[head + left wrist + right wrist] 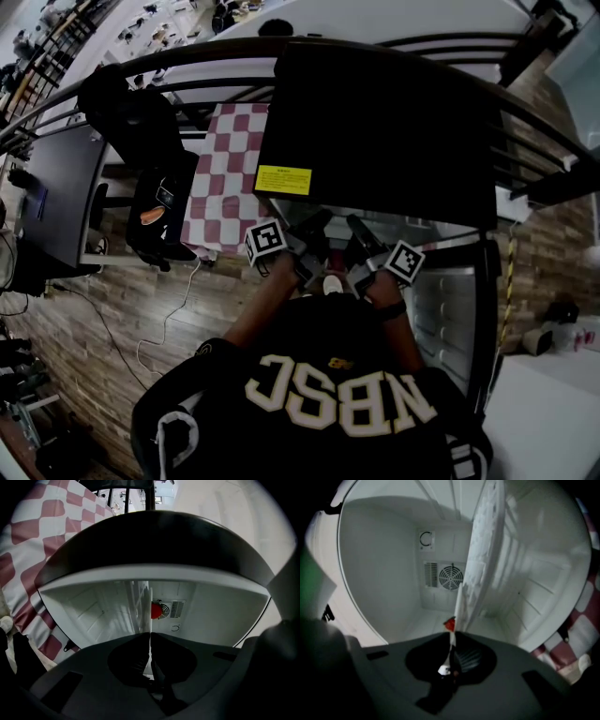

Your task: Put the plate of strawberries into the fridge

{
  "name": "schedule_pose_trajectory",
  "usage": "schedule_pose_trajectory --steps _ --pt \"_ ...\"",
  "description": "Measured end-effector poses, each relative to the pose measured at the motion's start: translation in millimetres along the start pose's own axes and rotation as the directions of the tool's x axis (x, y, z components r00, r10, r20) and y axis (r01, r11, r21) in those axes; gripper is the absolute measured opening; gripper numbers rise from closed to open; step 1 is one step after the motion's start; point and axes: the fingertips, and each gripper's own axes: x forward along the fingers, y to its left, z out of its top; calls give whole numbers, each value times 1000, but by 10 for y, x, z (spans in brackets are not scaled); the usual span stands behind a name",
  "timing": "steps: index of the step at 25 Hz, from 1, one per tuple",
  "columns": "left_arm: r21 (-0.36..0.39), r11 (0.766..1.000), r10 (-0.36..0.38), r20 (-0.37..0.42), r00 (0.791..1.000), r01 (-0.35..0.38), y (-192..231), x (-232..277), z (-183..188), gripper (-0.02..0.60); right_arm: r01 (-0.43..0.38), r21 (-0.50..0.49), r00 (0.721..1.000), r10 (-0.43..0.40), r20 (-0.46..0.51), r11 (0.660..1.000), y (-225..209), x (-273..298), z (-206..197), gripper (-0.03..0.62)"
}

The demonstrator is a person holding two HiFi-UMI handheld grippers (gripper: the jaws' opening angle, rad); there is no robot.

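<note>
Gripping the plate (483,559) on opposite rims, both grippers are clamped tight. The left gripper (150,638) has its jaws pinched on the thin white edge. The right gripper (452,641) does likewise, w/ the rim running up from betw. its jaws. The plate shows edge-on in both gripper views, white w/ a ribbed border. One red strawberry (156,610) is visible on it just past the jaws; can't tell if there are more.

The plate sits at the open front of the fridge (375,122). The white interior lies all round behind it, w/ a round fan vent (451,576) on the far wall.

In head view the fridge is a black box w/ a yellow label (283,179) at its near left corner. The person (328,394), in a black top, is close up at its near side. The grippers' marker cubes show either side of centre, just near of the fridge. Left of the fridge lies a red-&-white checked cloth (225,178), which also shows at the left edge of the left gripper view.
</note>
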Motion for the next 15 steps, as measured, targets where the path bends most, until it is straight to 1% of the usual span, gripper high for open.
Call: schedule_pose_trajectory --steps 2,7,12,15 --pt "8 1000 7 -6 1000 -7 -3 -17 -10 28 7 -7 1000 -7 2 1000 -4 -5 -17 44" --pt "48 999 22 -17 1000 -21 13 -88 -31 29 56 -27 998 -55 23 998 -64 -84 -36 46" --pt "75 997 23 -15 1000 -22 58 -173 -64 29 59 -25 997 -58 42 998 -78 -159 -109 46" --pt "127 992 25 -31 999 -21 32 -231 -136 29 69 -69 997 -66 49 995 -60 -213 -157 44"
